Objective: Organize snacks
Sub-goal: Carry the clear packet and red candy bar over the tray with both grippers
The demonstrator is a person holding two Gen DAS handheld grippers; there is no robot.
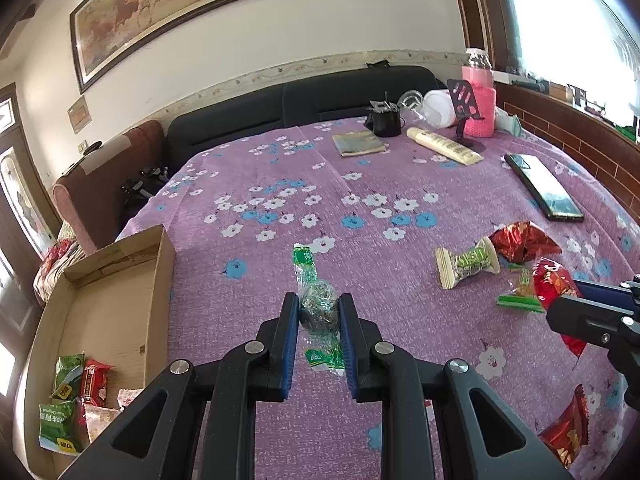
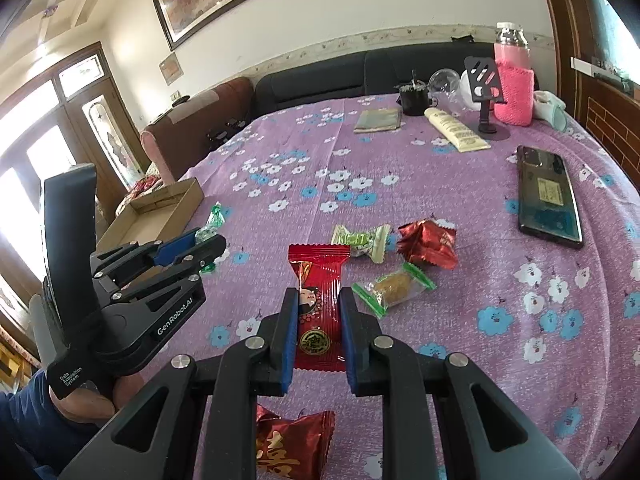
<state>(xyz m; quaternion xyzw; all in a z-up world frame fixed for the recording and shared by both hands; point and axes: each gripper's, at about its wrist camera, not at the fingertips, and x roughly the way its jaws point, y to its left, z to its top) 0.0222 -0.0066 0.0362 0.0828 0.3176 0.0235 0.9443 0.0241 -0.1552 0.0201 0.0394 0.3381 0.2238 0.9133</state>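
Note:
My left gripper [image 1: 319, 306] is shut on a clear candy with green twisted ends [image 1: 318, 304], just over the purple flowered cloth [image 1: 280, 184]. It also shows in the right wrist view [image 2: 200, 246]. My right gripper [image 2: 319, 304] is shut on a flat red snack packet [image 2: 319, 304]. Loose snacks lie ahead of it: a pale green wrapped sweet [image 2: 362, 242], a crumpled red foil sweet [image 2: 428, 244] and a clear packet with green ends [image 2: 394, 288]. Another red packet [image 2: 292, 444] lies under the right gripper. A cardboard box [image 1: 104, 312] at the left holds several snacks.
A dark phone [image 2: 548, 196] lies at the right. At the back stand a pink-sleeved bottle [image 2: 514, 88], a phone stand [image 2: 486, 92], a cream tube [image 2: 456, 130], a black cup [image 2: 414, 98] and a small booklet [image 2: 378, 120]. A dark sofa [image 2: 320, 76] runs behind the table.

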